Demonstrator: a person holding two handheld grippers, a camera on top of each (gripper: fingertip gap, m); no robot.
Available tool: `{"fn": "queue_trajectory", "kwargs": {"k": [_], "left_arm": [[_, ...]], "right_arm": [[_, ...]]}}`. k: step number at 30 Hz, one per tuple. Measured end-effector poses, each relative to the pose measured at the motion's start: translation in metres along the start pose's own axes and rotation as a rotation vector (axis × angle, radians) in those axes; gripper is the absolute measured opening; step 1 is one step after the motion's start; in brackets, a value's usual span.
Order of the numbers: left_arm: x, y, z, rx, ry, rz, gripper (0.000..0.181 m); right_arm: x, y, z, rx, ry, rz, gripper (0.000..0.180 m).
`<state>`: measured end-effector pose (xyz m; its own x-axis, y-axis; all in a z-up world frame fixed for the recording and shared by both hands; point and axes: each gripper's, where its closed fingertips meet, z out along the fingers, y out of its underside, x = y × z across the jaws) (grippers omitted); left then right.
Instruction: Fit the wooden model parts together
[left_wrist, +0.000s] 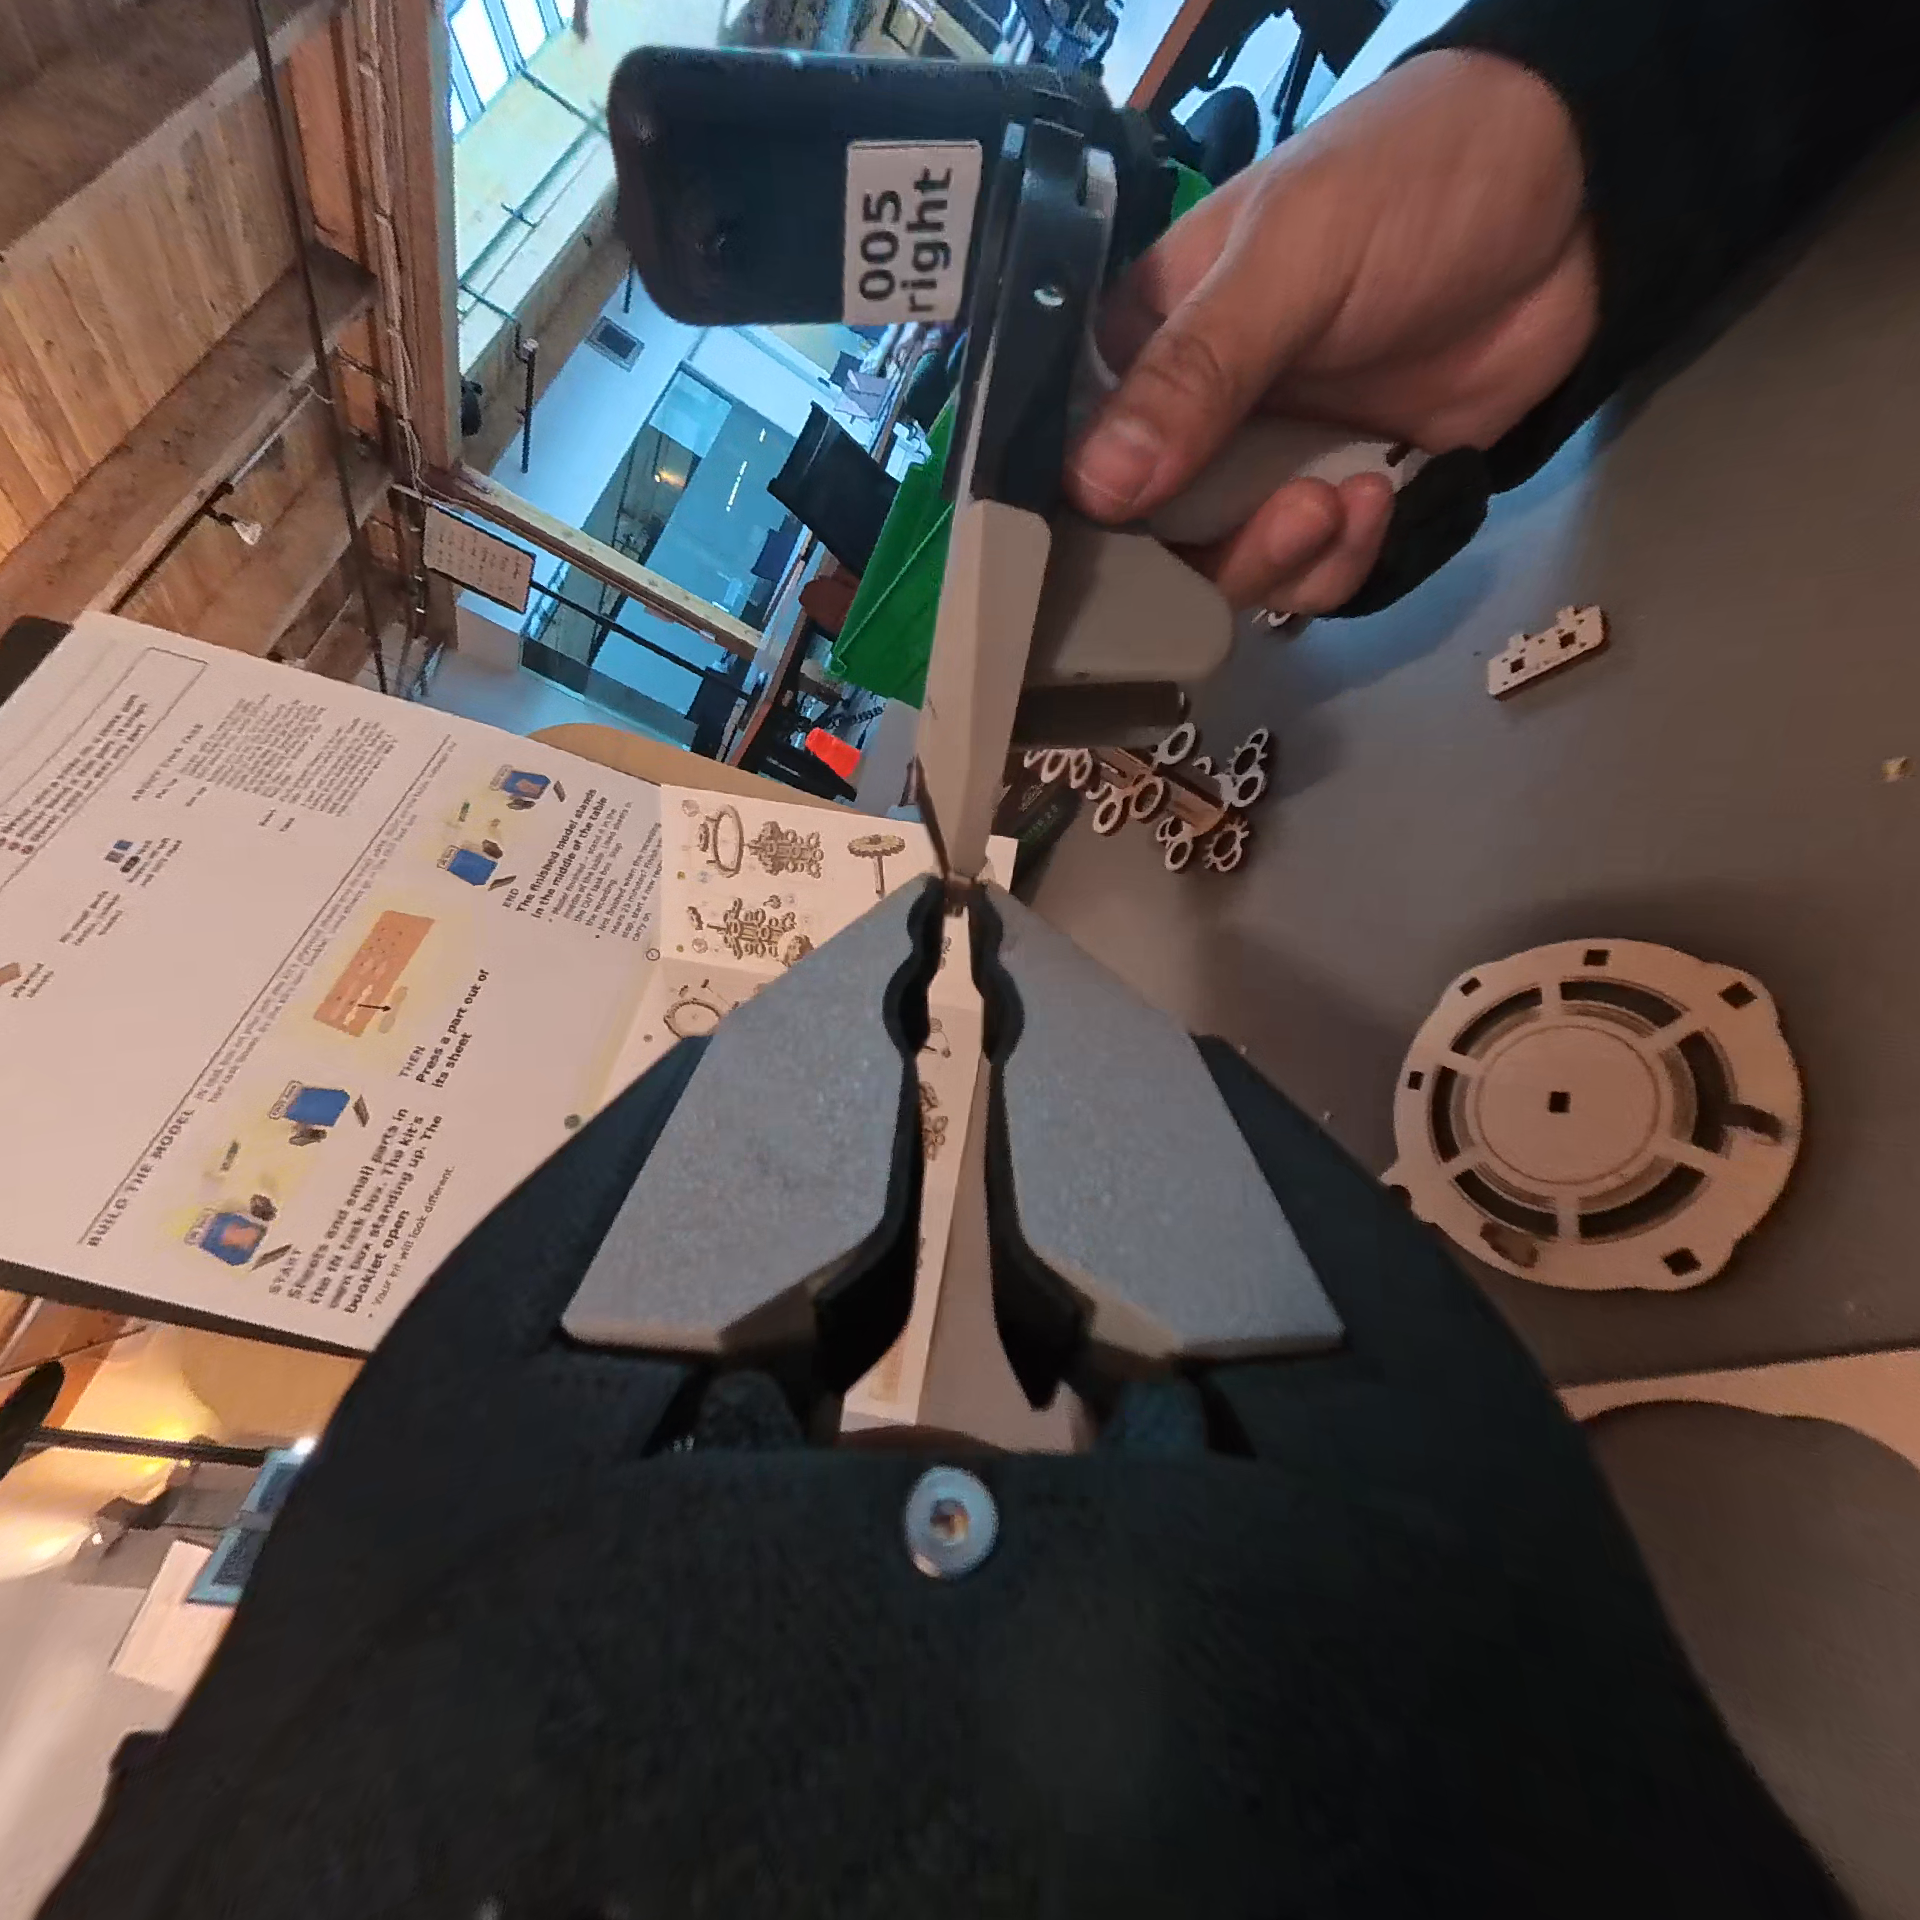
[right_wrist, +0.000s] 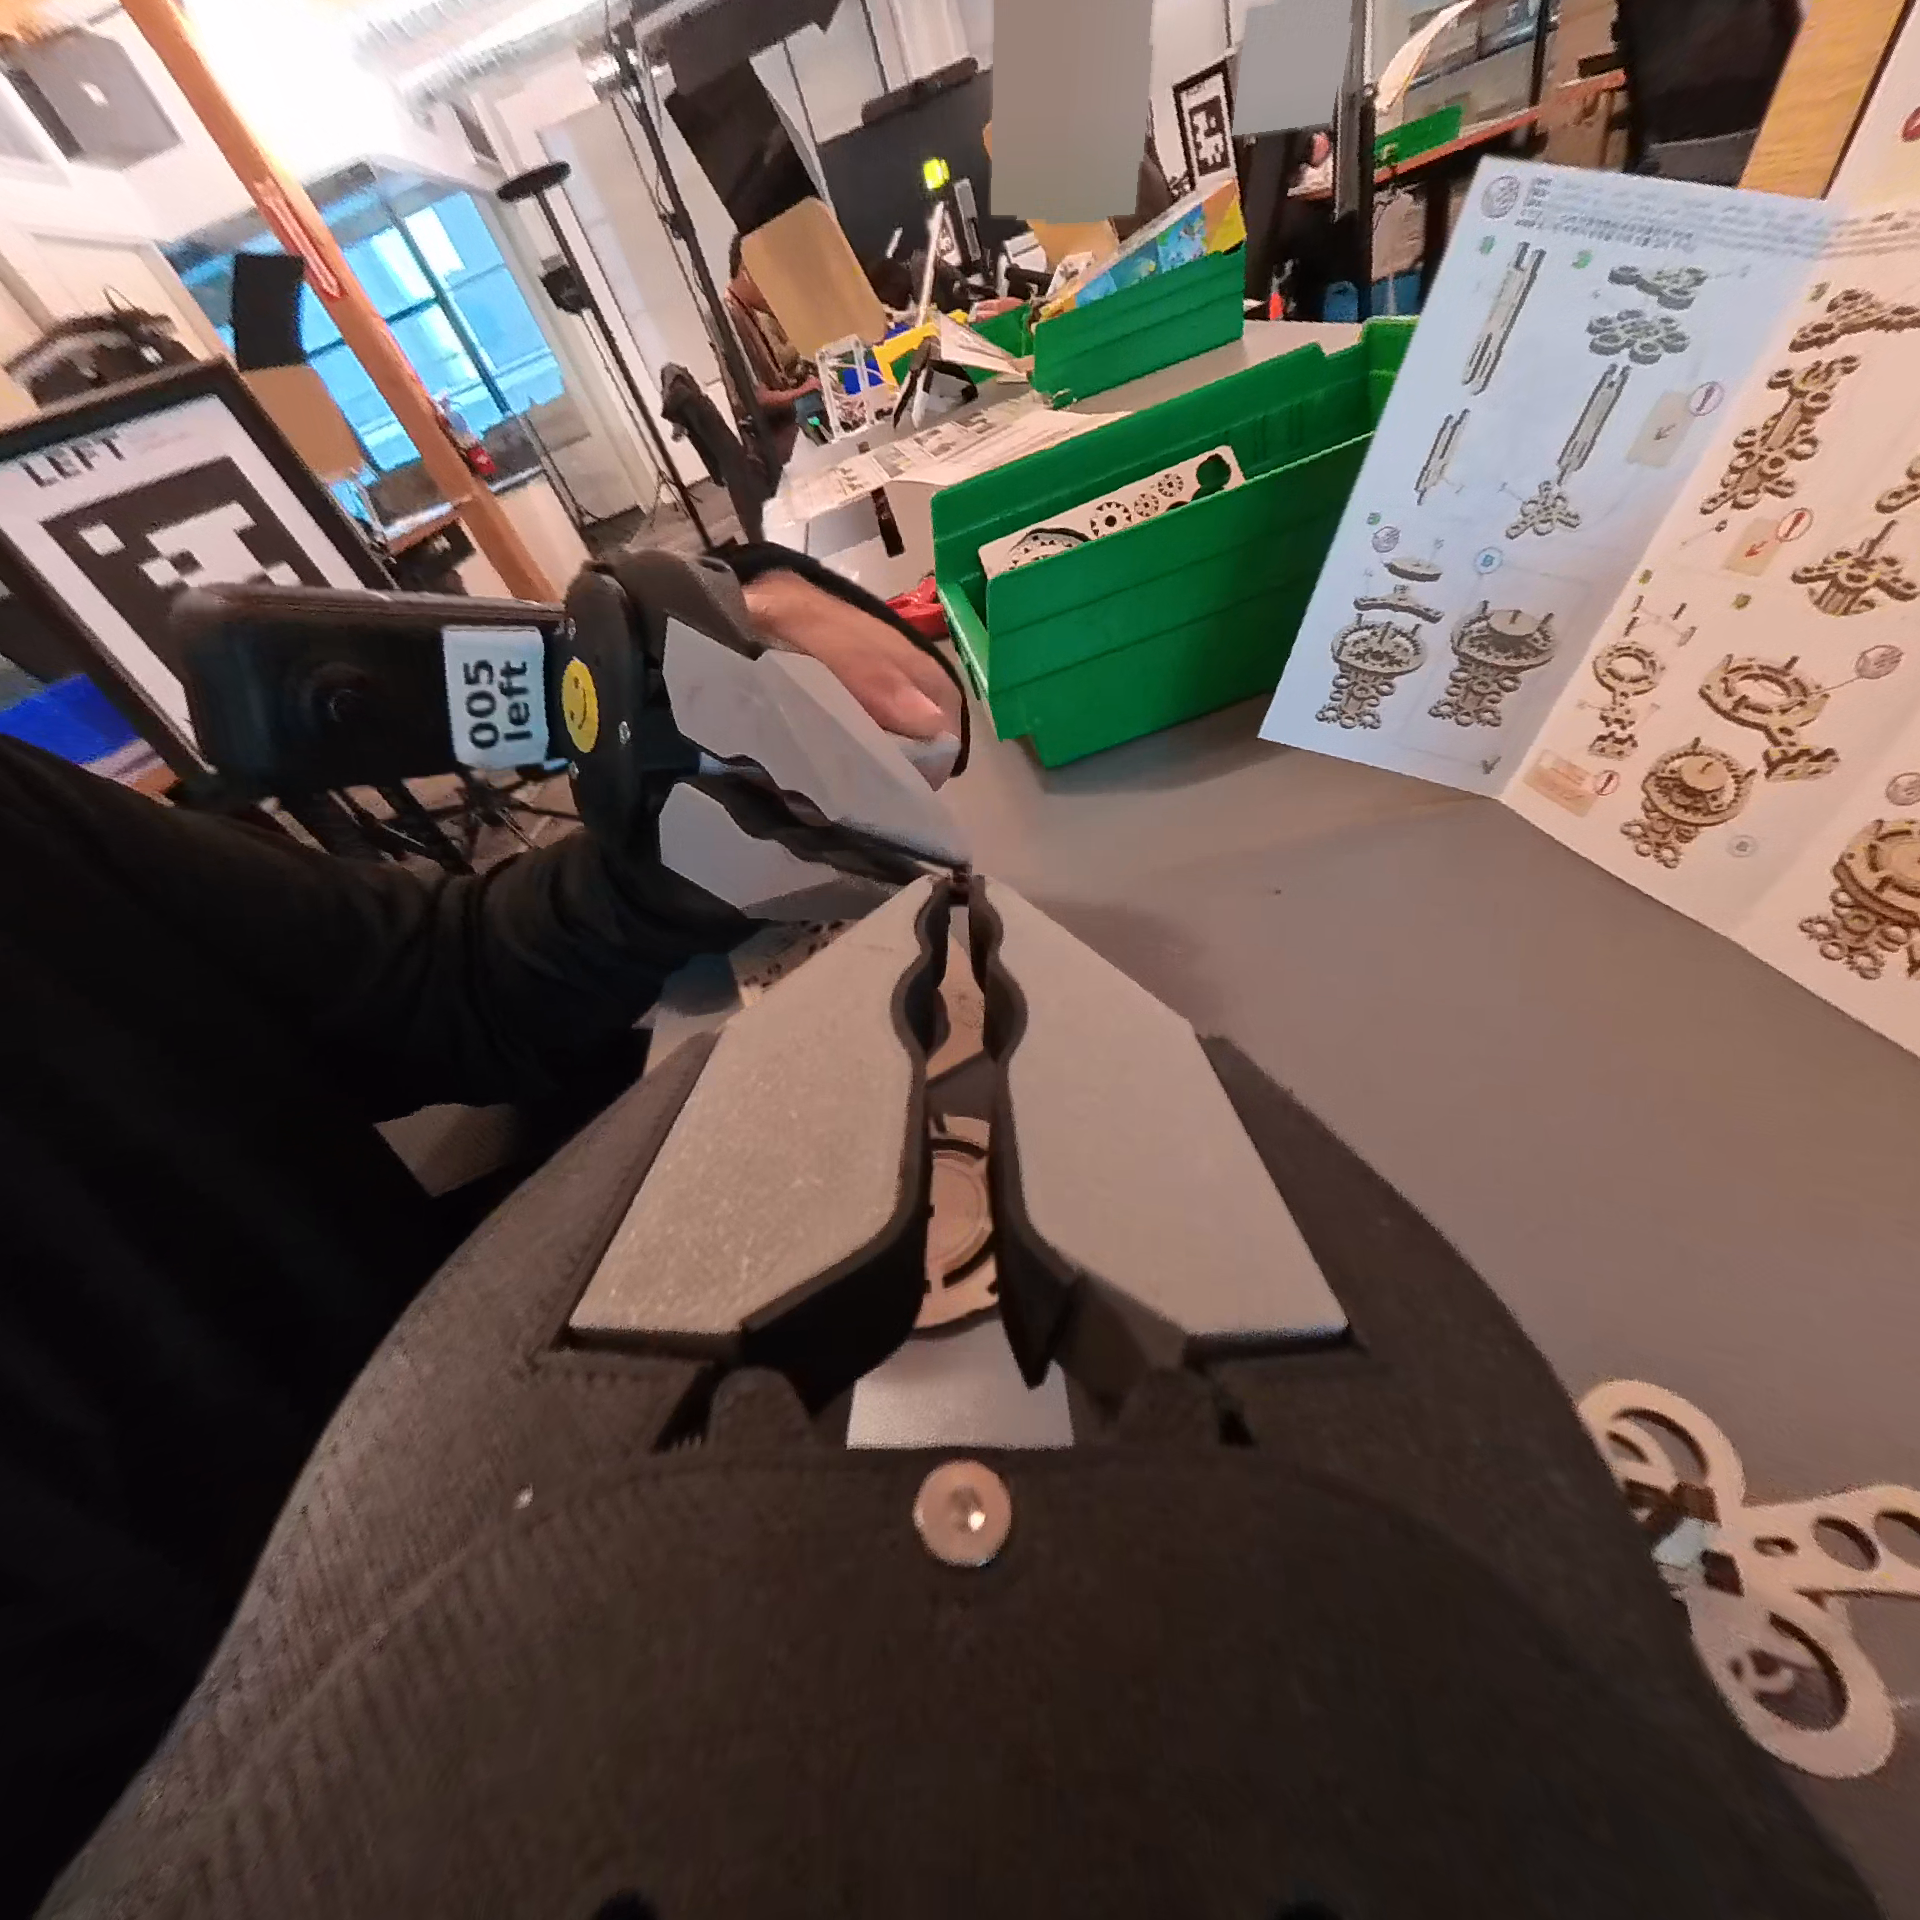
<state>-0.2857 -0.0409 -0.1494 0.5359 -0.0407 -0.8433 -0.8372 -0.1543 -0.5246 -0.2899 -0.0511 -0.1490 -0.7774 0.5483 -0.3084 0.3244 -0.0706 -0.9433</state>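
My left gripper (left_wrist: 954, 896) and my right gripper (right_wrist: 962, 889) meet tip to tip above the grey table (left_wrist: 1558, 883). The jaws of both are closed on a tiny dark wooden part (left_wrist: 945, 883), which also shows in the right wrist view (right_wrist: 962, 879); the fingertips hide most of it. The right gripper (left_wrist: 940, 868) comes down from above in the left wrist view. The left gripper (right_wrist: 951, 864) comes in from the left in the right wrist view. A round slotted wooden disc (left_wrist: 1590, 1112) lies on the table at right. A cluster of looped wooden parts (left_wrist: 1174, 790) lies behind the grippers.
A small notched wooden piece (left_wrist: 1548, 649) lies far right. A printed instruction sheet (left_wrist: 260, 935) and a folded assembly booklet (right_wrist: 1621, 540) stand on the table. A green bin (right_wrist: 1143, 623) holds a punched wooden sheet (right_wrist: 1122, 509). A flat looped wooden piece (right_wrist: 1766, 1558) lies near my right gripper. Left and right tips are no more than a few centimetres apart. Both grippers' tips are roughly 12 cm from the round slotted wooden disc (left_wrist: 1590, 1112).
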Motion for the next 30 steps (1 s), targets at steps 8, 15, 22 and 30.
{"fn": "queue_trajectory", "kwargs": {"k": [8,15,22,30], "left_arm": [[-0.007,0.001,-0.006,0.017,-0.016,-0.034,0.000],[-0.005,0.000,-0.002,0.013,-0.021,-0.023,0.000],[-0.003,0.000,-0.001,0.013,-0.020,-0.021,0.003],[-0.007,-0.003,-0.004,0.034,-0.034,-0.040,0.000]], "right_arm": [[0.002,-0.006,-0.005,0.038,-0.017,0.039,0.000],[0.000,-0.006,-0.004,0.040,-0.034,0.045,0.000],[-0.002,-0.006,-0.004,0.040,-0.048,0.047,0.000],[-0.006,-0.006,-0.003,0.043,-0.074,0.041,0.000]]}}
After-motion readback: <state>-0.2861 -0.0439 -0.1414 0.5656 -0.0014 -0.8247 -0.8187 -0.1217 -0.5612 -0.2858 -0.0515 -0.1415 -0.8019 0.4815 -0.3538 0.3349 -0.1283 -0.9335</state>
